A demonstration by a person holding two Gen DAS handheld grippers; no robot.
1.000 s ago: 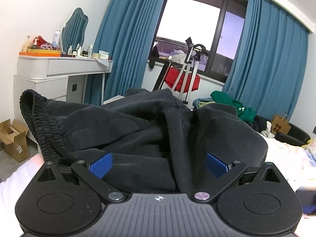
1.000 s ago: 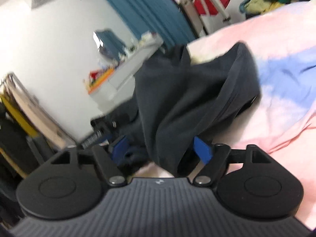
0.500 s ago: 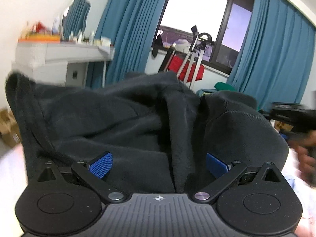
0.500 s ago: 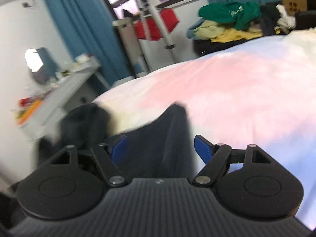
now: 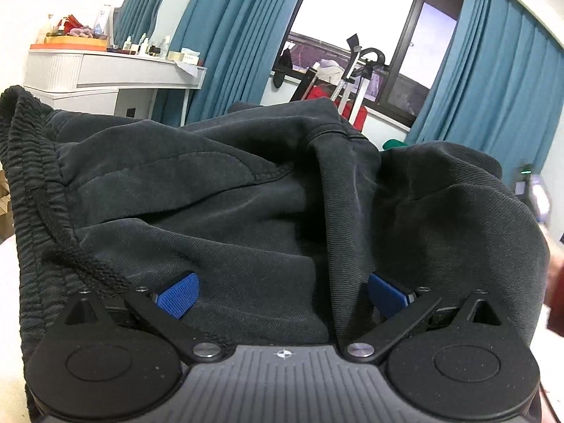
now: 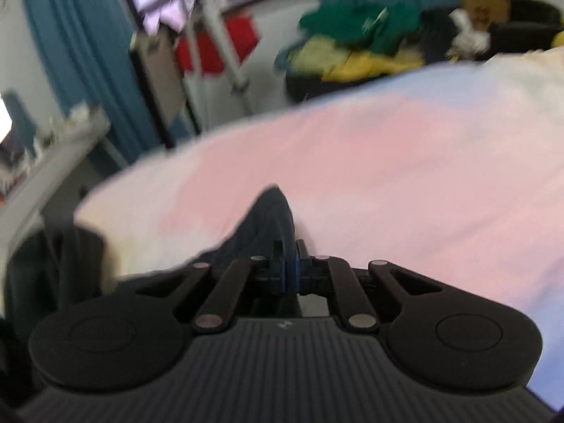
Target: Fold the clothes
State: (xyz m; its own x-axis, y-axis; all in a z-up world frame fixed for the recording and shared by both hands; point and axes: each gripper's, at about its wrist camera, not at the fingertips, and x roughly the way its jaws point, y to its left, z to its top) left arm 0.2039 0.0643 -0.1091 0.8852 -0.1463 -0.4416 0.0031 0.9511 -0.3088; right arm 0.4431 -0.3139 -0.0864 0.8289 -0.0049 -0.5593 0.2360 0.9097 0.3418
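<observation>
A pair of dark grey trousers (image 5: 229, 190) with an elastic, drawstring waistband (image 5: 31, 176) lies bunched right in front of my left gripper (image 5: 282, 294). That gripper is open, its blue pads (image 5: 176, 294) wide apart with cloth between them. In the right wrist view my right gripper (image 6: 289, 269) is shut on a fold of the same dark trousers (image 6: 268, 218), which rises in a peak above the pink and blue bed sheet (image 6: 387, 162).
A white dressing table (image 5: 105, 77) with bottles stands at the left. Blue curtains (image 5: 229, 35) frame a window. A metal stand with red cloth (image 6: 211, 46) and a pile of green and yellow clothes (image 6: 352, 38) lie beyond the bed.
My right gripper has closed on a fold of the trousers and swung toward the bed. The left gripper stayed open with the trousers bunched before it.
</observation>
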